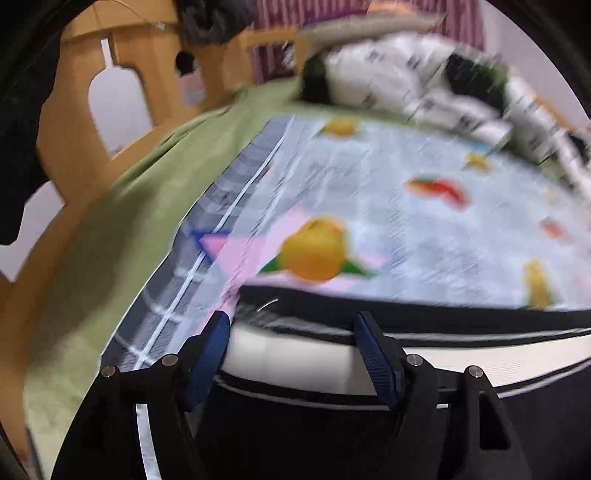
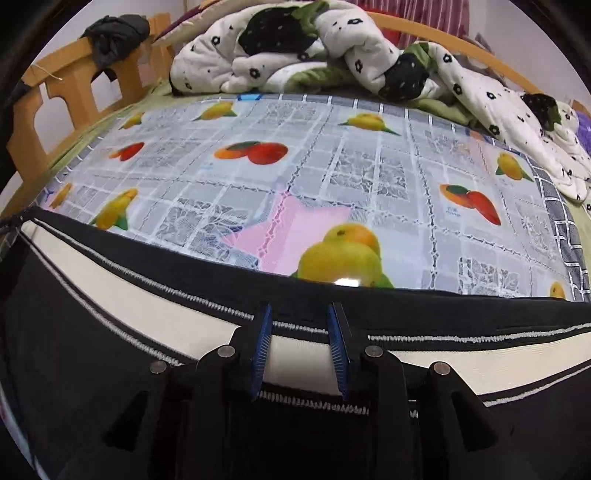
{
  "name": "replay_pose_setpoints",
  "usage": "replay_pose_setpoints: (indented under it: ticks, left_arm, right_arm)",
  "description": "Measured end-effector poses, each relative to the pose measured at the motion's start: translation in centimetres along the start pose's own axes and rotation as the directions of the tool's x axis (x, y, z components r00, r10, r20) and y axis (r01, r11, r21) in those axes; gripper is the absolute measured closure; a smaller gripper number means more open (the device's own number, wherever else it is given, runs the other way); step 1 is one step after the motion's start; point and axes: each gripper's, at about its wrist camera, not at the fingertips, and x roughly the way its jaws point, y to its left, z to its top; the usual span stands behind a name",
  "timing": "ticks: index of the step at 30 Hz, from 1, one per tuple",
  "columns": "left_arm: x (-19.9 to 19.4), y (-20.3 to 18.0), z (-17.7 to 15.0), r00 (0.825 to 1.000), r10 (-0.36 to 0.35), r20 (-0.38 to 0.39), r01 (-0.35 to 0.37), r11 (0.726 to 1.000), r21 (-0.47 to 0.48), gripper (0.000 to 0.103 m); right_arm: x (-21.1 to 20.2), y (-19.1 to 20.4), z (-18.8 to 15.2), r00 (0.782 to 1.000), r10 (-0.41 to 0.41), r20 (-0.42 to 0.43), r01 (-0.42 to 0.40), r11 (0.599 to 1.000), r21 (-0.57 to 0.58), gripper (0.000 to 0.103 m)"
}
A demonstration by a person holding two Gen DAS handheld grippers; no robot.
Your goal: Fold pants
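Black pants with a white side band and thin white stripes lie across the near edge of the bed, in the left wrist view (image 1: 295, 413) and in the right wrist view (image 2: 110, 332). My left gripper (image 1: 293, 317) is open, its blue fingers (image 1: 210, 354) wide apart over the white band. My right gripper (image 2: 300, 312) is open with a narrower gap, its fingers (image 2: 338, 350) standing on either side of the white band. Neither gripper holds the cloth. The left wrist view is motion-blurred.
A glossy fruit-print cloth (image 2: 295, 177) covers the bed beyond the pants. A rumpled white flowered quilt (image 2: 351, 55) lies at the back. A wooden bed rail (image 2: 74, 85) with a dark garment (image 2: 114, 33) on it stands at left. A green sheet (image 1: 110, 229) shows along the left edge.
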Motion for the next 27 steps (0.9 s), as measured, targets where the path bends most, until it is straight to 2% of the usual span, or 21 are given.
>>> replay_pose_setpoints:
  ticks: [1,4,6,10,12,14,16,19,22,24,26,27]
  left_arm:
    - [0.5,0.4,0.0,1.000,-0.014,-0.025,0.013,1.000,-0.019,0.033]
    - [0.0,2.3,0.0,0.995,-0.091,-0.035,0.086,0.988,-0.131,0.034]
    - [-0.6,2.9,-0.2,0.993,-0.120,-0.019,0.116,0.981,-0.157,0.035]
    - [-3.2,2.3,-1.7,0.989,-0.147,0.033,0.151,0.978,-0.143,0.036]
    - [-5.0,1.9,-2.7,0.981,-0.188,0.057,0.194,0.972,-0.135,0.036]
    - [-7.1,1.7,-4.2,0.966,-0.249,0.063,0.256,0.954,-0.153,0.037]
    - [-9.3,1.3,-6.6,0.938,-0.339,0.076,0.347,0.918,-0.191,0.037]
    - [-11.9,0.5,-10.1,0.900,-0.429,0.079,0.436,0.879,-0.193,0.036]
    - [-13.8,0.5,-14.0,0.898,-0.430,0.095,0.440,0.879,-0.183,0.036]
    - [-14.0,2.0,-16.6,0.909,-0.407,0.095,0.417,0.872,-0.257,0.036]
    - [-13.5,4.0,-19.0,0.914,-0.399,0.075,0.399,0.847,-0.352,0.037]
    - [-13.1,5.2,-19.8,0.905,-0.418,0.082,0.415,0.820,-0.395,0.037]
  right_arm:
    - [0.0,0.0,0.0,1.000,-0.005,0.001,0.005,1.000,0.012,0.071]
    - [-0.1,-0.3,0.0,1.000,-0.002,0.001,0.002,0.998,0.058,0.068]
    - [-0.1,-0.3,0.0,1.000,-0.004,-0.005,0.004,0.998,0.068,0.067]
    - [-0.7,0.0,0.0,0.999,-0.033,-0.022,0.035,0.994,0.105,0.065]
    - [-1.5,0.0,-0.2,0.999,-0.014,-0.031,0.018,0.990,0.141,0.064]
    - [-2.4,0.2,-0.4,1.000,0.004,-0.028,0.000,0.986,0.169,0.064]
    - [-3.7,0.4,-0.6,1.000,0.006,-0.001,-0.006,0.981,0.194,0.064]
    - [-6.1,1.3,-0.9,0.999,-0.009,0.049,-0.002,0.975,0.221,0.064]
    - [-8.1,2.2,-1.3,0.997,0.014,0.074,-0.031,0.971,0.239,0.064]
    - [-9.1,2.7,-1.7,0.996,0.050,0.069,-0.066,0.967,0.247,0.064]
    - [-10.2,3.3,-2.4,0.995,0.063,0.075,-0.079,0.967,0.244,0.063]
    - [-10.8,3.7,-2.9,0.996,0.053,0.078,-0.071,0.969,0.238,0.062]
